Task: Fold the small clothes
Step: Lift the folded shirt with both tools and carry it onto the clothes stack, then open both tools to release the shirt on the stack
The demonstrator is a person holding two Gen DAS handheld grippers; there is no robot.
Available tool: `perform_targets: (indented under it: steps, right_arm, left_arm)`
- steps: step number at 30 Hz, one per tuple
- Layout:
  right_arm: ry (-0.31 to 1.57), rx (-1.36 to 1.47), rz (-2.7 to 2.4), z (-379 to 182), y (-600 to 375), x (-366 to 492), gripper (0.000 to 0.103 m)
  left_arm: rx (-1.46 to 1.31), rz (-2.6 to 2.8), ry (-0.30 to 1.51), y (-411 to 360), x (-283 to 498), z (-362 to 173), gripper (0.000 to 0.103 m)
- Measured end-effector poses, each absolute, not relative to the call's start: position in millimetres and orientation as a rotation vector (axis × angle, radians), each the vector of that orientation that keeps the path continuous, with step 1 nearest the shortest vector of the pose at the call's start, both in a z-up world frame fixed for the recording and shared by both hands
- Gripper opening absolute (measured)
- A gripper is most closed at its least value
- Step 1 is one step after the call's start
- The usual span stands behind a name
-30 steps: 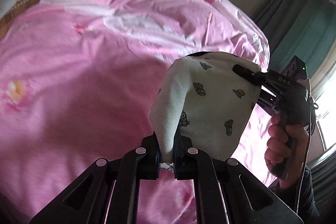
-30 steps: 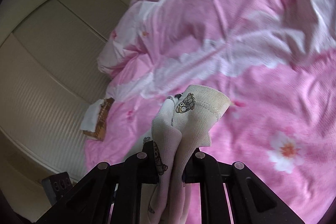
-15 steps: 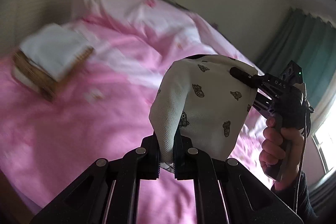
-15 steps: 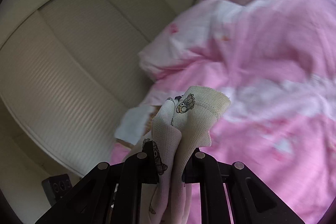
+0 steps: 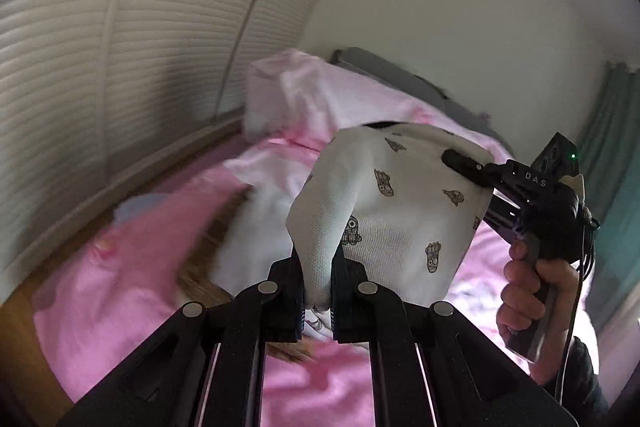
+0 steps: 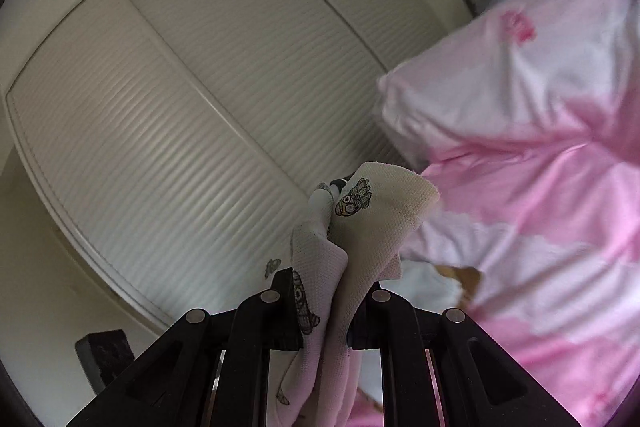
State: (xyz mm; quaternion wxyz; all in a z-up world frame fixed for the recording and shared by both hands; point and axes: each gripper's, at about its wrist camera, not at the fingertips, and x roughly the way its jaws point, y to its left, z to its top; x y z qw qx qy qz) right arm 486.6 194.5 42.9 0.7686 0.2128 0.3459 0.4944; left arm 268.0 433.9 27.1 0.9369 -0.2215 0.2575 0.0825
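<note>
Both grippers are pinching the same little white garment [image 5: 400,219], the one with small cartoon prints all over it, and it's held up in the air above the bed [image 5: 120,267] rather than lying on it. The left gripper [image 5: 318,291] has its jaws pressed tight on one bunched corner at the bottom. The right gripper [image 5: 464,163] comes in from the right side of the left wrist view, clamped on the opposite upper edge, so the cloth hangs stretched between the two. You can see the hand [image 5: 532,291] wrapped around that gripper's handle, with a dark sleeve below it.

From the right wrist view, the right gripper [image 6: 332,307] has a gathered fold of the garment [image 6: 368,211] squeezed between its jaws, with a hemmed edge sticking up past them.

Under all that is the pink bedding, with a pillow [image 5: 296,95] at the head end. Something white on a tan thing [image 5: 244,239] sits on the bed behind the garment, too blurred to tell what. Ribbed wardrobe doors [image 6: 200,107] fill the background.
</note>
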Motion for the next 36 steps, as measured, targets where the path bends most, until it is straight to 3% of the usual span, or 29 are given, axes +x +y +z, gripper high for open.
perform_targets:
  steps: [6, 12, 14, 15, 16, 18, 20, 22, 23, 28, 36]
  right_arm:
    - [0.956, 0.484, 1.01, -61, 260, 538, 0.014]
    - [1.061, 0.479, 0.915, -133, 263, 553, 0.017]
    - [1.037, 0.443, 0.909, -132, 262, 552, 0.027]
    - [1.027, 0.426, 0.908, -131, 262, 550, 0.034]
    - [1.02, 0.405, 0.903, -129, 262, 546, 0.038]
    - [1.025, 0.382, 0.89, -124, 261, 545, 0.045]
    - [1.012, 0.35, 0.876, -114, 258, 541, 0.048]
    - [0.978, 0.293, 0.839, -104, 254, 531, 0.063]
    - [0.958, 0.271, 0.815, -98, 252, 526, 0.064]
    - [0.844, 0.162, 0.763, -70, 228, 479, 0.064]
    - [0.67, 0.041, 0.608, -19, 147, 371, 0.064]
  left_arm:
    - [-0.534, 0.214, 0.703, 484, 313, -69, 0.011]
    - [-0.477, 0.213, 0.687, 480, 313, -97, 0.014]
    - [-0.466, 0.204, 0.685, 480, 313, -95, 0.017]
    - [-0.451, 0.203, 0.685, 479, 313, -92, 0.028]
    - [-0.43, 0.207, 0.68, 477, 311, -88, 0.046]
    - [-0.408, 0.219, 0.663, 475, 308, -76, 0.055]
    - [-0.376, 0.221, 0.654, 470, 301, -65, 0.057]
    - [-0.319, 0.24, 0.633, 462, 292, -52, 0.058]
    - [-0.297, 0.251, 0.627, 460, 290, -46, 0.059]
    - [-0.279, 0.242, 0.621, 446, 281, -28, 0.061]
    - [-0.135, 0.219, 0.603, 356, 228, 2, 0.068]
